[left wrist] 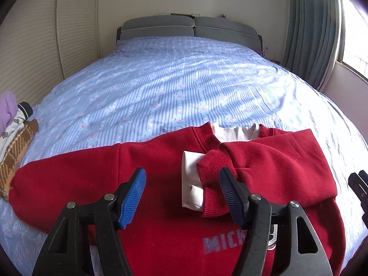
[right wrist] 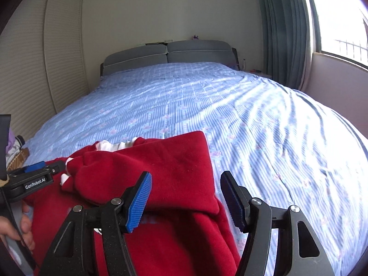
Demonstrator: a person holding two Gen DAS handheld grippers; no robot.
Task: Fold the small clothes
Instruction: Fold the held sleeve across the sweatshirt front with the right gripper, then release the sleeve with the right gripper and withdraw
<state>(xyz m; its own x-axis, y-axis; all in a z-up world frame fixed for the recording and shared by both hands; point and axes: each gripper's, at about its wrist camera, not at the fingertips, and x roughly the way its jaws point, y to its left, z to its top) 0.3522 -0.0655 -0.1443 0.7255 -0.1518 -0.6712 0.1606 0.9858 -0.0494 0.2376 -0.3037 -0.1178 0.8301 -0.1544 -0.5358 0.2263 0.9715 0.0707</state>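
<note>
A red sweater with grey lettering on its chest lies face up on the bed, a white collar showing at the neck. One sleeve is folded across the chest, and its red cuff with a white inner cuff lies in the middle. The other sleeve stretches out flat to the left. My left gripper hangs open over that cuff, and its pads do not press on it. My right gripper is open above the edge of the folded sleeve of the sweater, with nothing held.
The bed has a blue striped sheet and a grey headboard. A pile of other clothes lies at its left edge. Wardrobe doors stand on the left, a curtain and window on the right. A person's hand holds the left gripper's handle.
</note>
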